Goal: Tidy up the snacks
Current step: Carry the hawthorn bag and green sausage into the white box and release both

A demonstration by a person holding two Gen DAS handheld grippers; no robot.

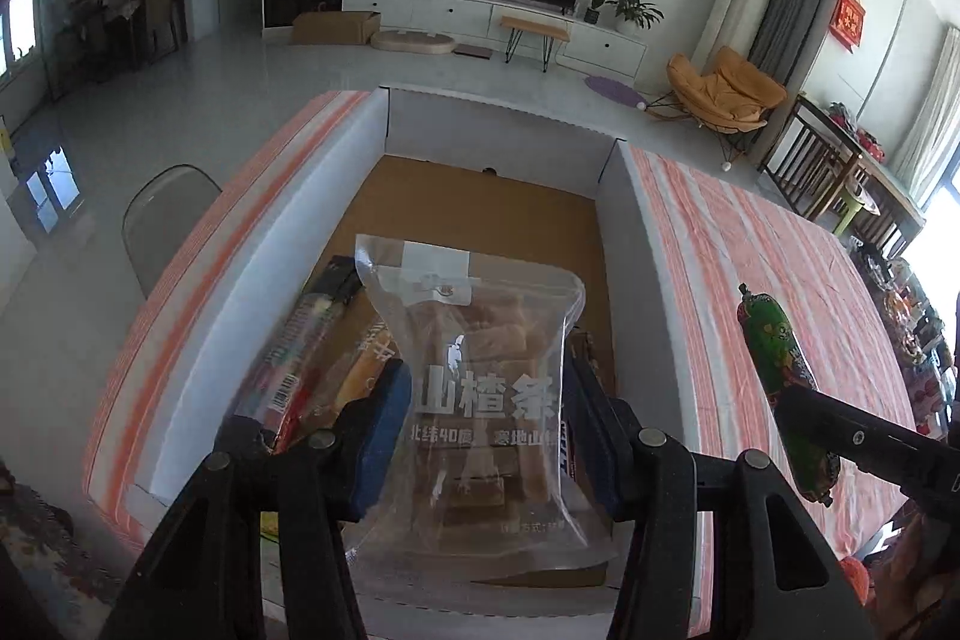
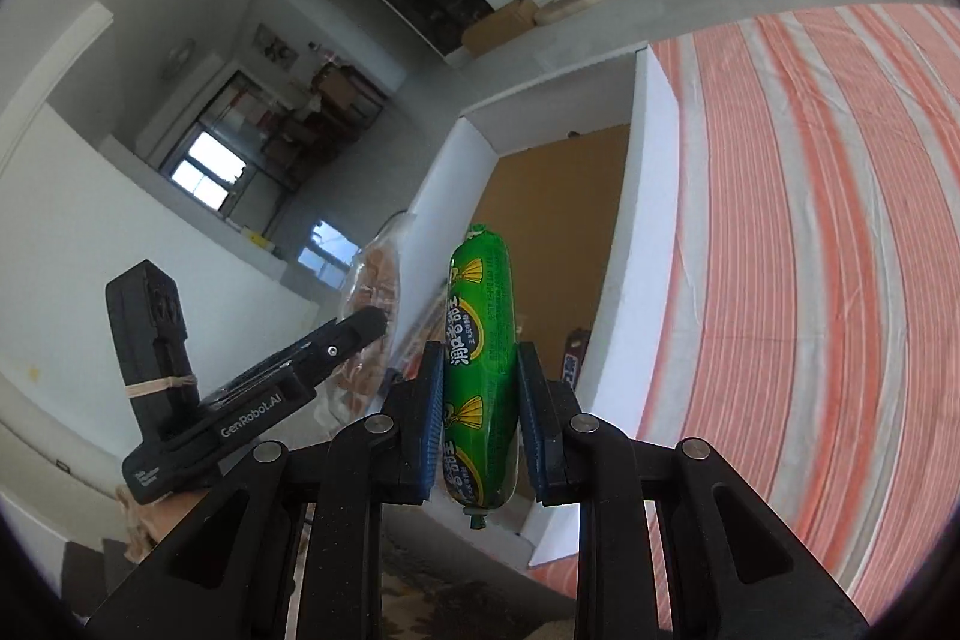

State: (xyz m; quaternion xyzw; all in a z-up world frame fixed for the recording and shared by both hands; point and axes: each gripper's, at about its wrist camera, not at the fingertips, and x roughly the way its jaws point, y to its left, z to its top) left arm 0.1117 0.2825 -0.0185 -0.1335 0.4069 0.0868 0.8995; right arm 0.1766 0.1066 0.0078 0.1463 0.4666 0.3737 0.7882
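We judge the step in hand as carrying: both grippers hold a snack above or beside the box, neither yet released.

Left gripper [image 1: 489, 436]: pads pressed on the two sides of a clear bag of brown hawthorn strips [image 1: 480, 388], which hangs between the jaws directly over the open white box [image 1: 492, 124]. Below and to the left of this gripper, at the box's near end, lie at least two long packets [image 1: 300, 358]; a dark-wrapped bar [image 1: 585, 346] shows just right of the bag. The far half of the brown box floor is bare.

Right gripper [image 2: 480, 400]: pinching one green sausage [image 2: 483, 340] about its middle, the sausage lying along the fingers. It sits beside the box's right wall, over the striped tablecloth [image 2: 810, 280].

Count: one box, one clear bag, one green sausage, at least three packets already in the box; the exact number is hidden by the bag.

Next move, in our judgement: lower the bag onto bare floor ahead of the left gripper, then open; bring the sausage leftward over the wall first.
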